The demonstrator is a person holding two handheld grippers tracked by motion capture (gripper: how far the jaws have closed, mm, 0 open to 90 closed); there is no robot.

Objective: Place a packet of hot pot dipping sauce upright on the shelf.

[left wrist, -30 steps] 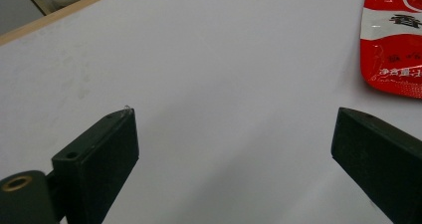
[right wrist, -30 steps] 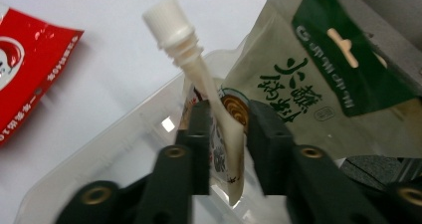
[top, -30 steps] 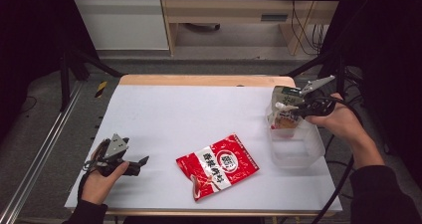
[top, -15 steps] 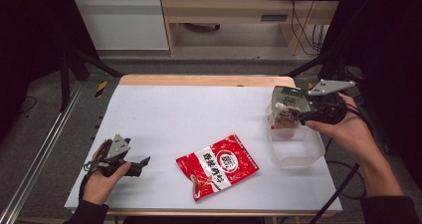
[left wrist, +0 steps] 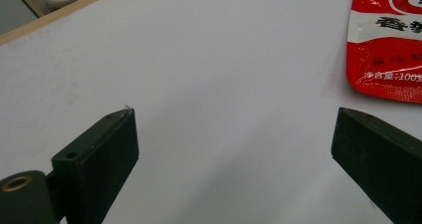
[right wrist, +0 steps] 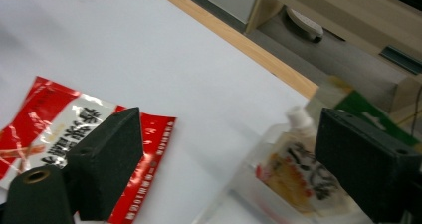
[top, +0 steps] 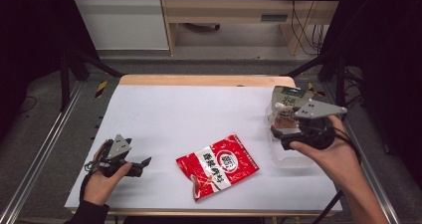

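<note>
A red snack packet (top: 217, 165) lies flat on the white table near the front middle. My left gripper (top: 141, 165) rests low at the front left, open and empty, its jaws pointing at the packet (left wrist: 388, 45). In its own view the left gripper (left wrist: 234, 117) has bare table between its jaws. My right gripper (top: 277, 133) hovers open over a clear container (top: 293, 157) at the right. A spouted pouch (top: 284, 115) and a green pack (top: 288, 93) stand in the container. Ahead of the open right gripper (right wrist: 229, 119) are the pouch (right wrist: 293, 169) and the red packet (right wrist: 50, 129).
The table's wooden far edge (top: 199, 79) runs along the back, with a wooden bench (top: 239, 15) and floor cables beyond it. Metal frame rails (top: 40, 154) flank both sides. A wide stretch of white tabletop (top: 189, 114) lies between the two grippers.
My right gripper has drawn back from the pouches toward the near side and dropped lower over the container. The left gripper and the red packet have stayed put.
</note>
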